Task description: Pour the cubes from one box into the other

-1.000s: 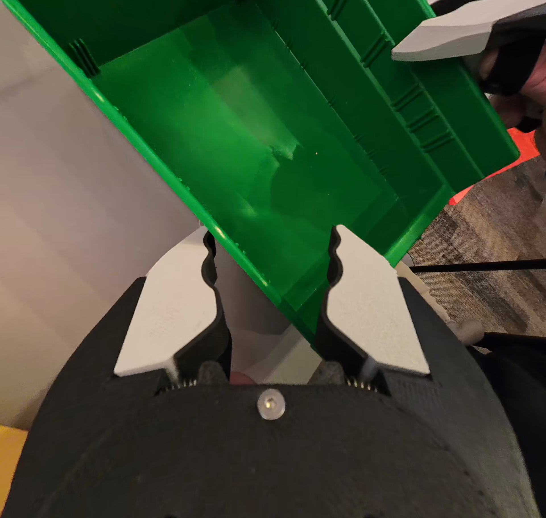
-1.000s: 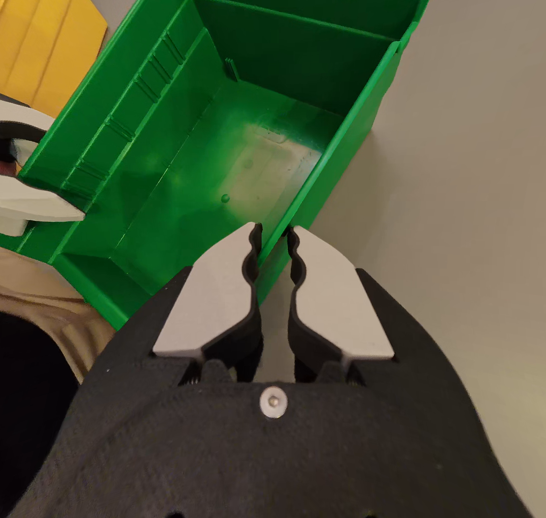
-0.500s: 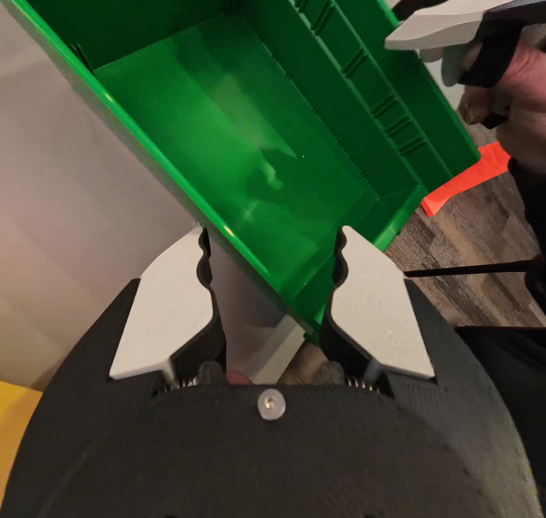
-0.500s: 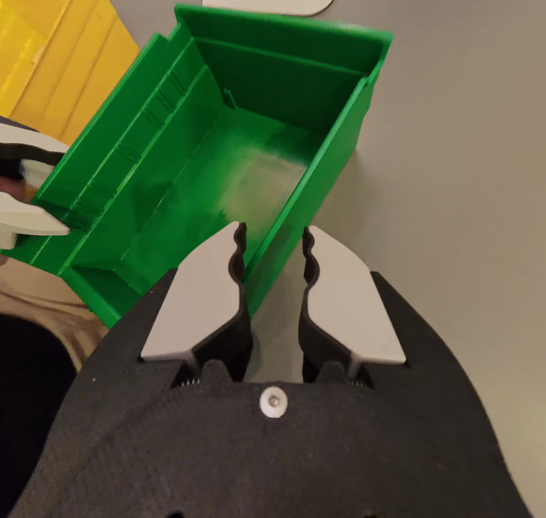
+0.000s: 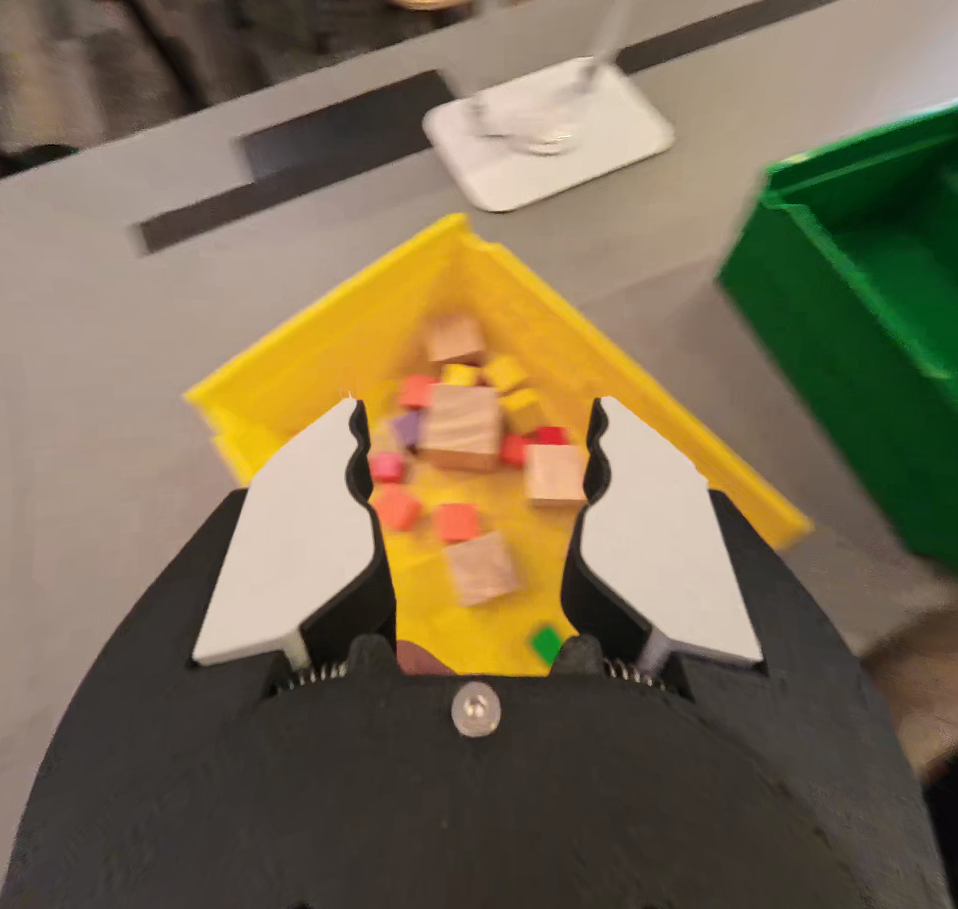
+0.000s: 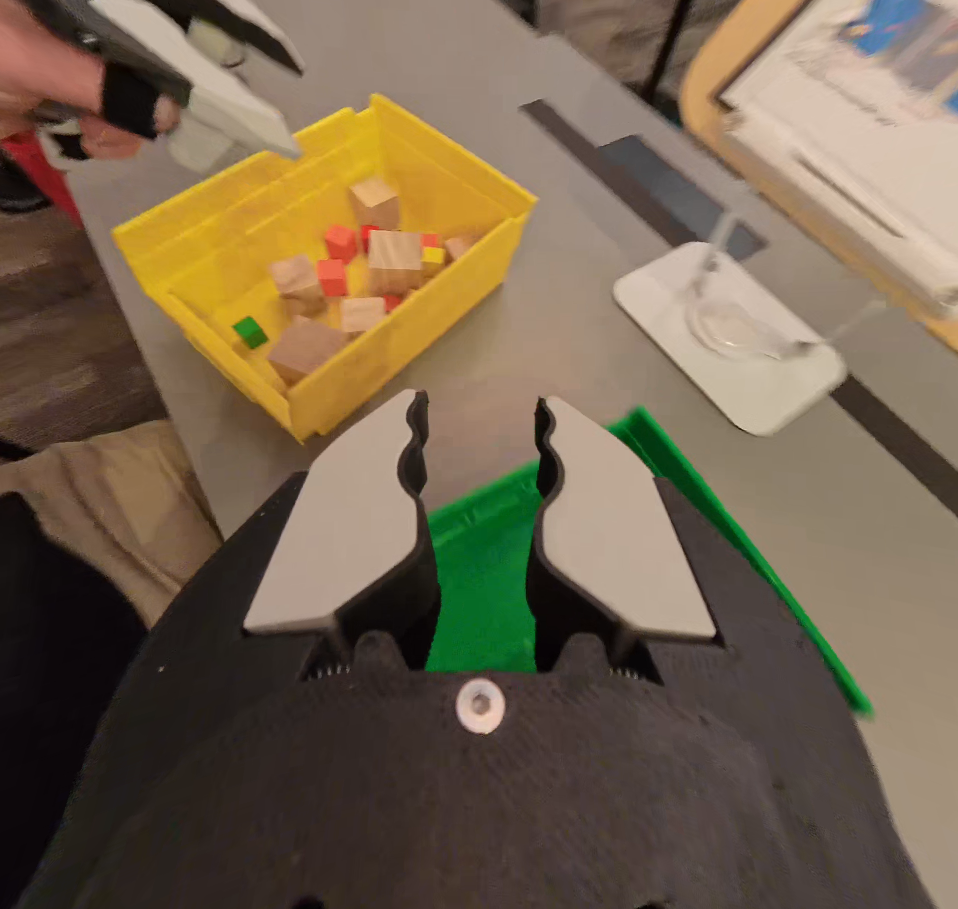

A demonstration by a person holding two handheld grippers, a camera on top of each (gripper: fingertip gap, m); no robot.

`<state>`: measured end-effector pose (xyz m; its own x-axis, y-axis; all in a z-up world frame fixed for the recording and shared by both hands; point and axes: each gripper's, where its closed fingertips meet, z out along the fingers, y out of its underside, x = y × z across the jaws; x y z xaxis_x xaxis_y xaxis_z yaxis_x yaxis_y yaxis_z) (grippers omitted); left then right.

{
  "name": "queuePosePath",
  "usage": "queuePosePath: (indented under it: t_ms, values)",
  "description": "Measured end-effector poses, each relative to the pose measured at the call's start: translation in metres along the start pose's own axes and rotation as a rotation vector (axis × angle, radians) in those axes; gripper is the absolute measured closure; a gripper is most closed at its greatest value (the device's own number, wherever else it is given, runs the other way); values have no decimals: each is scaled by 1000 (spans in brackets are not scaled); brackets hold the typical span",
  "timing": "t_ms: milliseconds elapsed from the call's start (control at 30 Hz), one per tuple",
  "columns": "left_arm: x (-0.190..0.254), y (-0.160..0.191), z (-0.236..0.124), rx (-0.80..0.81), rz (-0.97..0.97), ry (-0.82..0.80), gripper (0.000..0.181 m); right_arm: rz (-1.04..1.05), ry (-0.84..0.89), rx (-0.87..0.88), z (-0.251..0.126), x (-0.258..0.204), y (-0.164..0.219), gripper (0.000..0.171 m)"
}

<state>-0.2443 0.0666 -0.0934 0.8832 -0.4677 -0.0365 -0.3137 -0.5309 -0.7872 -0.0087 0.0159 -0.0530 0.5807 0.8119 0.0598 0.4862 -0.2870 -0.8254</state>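
Observation:
A yellow box (image 5: 332, 308) stands on the grey table and holds several wooden and coloured cubes (image 5: 461, 427). My left gripper (image 5: 476, 407) is open and empty, hovering above its near end. An empty green box (image 5: 829, 344) stands to the right. In the right wrist view the green box (image 6: 726, 531) lies just under my right gripper (image 6: 481, 399), which is open, empty and clear of it. The yellow box (image 6: 394, 365) with its cubes (image 6: 389, 256) lies farther left, with the left gripper (image 6: 298, 111) above its far corner.
A white stand base (image 5: 549, 158) with a clear post sits on the table behind both boxes, also in the right wrist view (image 6: 726, 344). Black strips (image 5: 290, 199) run along the table's far side. The table edge and a person's tan trouser leg (image 6: 103, 495) are at the left.
My right gripper opened and let go of the green box's wall. Both grippers pulled back from the green box, which now rests on the table. My left gripper swung over the yellow box.

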Motion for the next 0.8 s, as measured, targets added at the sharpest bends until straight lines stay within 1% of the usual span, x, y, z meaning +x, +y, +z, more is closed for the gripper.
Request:
queuePosePath:
  t_ms: [33,67,133,167,233,333,467,500,600,633,700,733,800]
  values:
    - [-31,4,1,-11,-10,-64,103,2,-60,-22,19,-6,-12,135]
    - [-56,10,3,-36,-29,-104,103,3,-111,-25,37,-10,-25,134]
    - [-96,19,11,-51,-85,-142,109,8,-150,1,74,-7,-52,137]
    - [-110,25,17,-71,-109,-141,110,32,-175,-29,95,-6,-58,137]
    - [-128,37,33,-124,-139,-120,109,92,-234,-136,139,-6,-60,129]
    - [-149,52,59,-220,-132,-115,106,121,-171,-276,197,16,-51,126]
    - [-154,65,89,-296,-158,-43,109,223,-200,-409,253,24,-34,124]
    - [-153,66,94,-303,-181,-18,113,245,-204,-440,264,25,-29,125]
    - [-151,68,104,-333,-245,42,133,260,-200,-551,287,27,-9,130]
    - [-149,67,107,-331,-252,63,143,256,-202,-562,291,27,-7,135]
    - [-156,73,113,-367,-211,7,148,280,-232,-560,296,24,-11,143]
    - [-159,73,115,-360,-200,-6,151,269,-228,-588,296,26,-10,147]
    - [-160,69,118,-345,-241,10,158,228,-224,-661,296,29,-6,156]
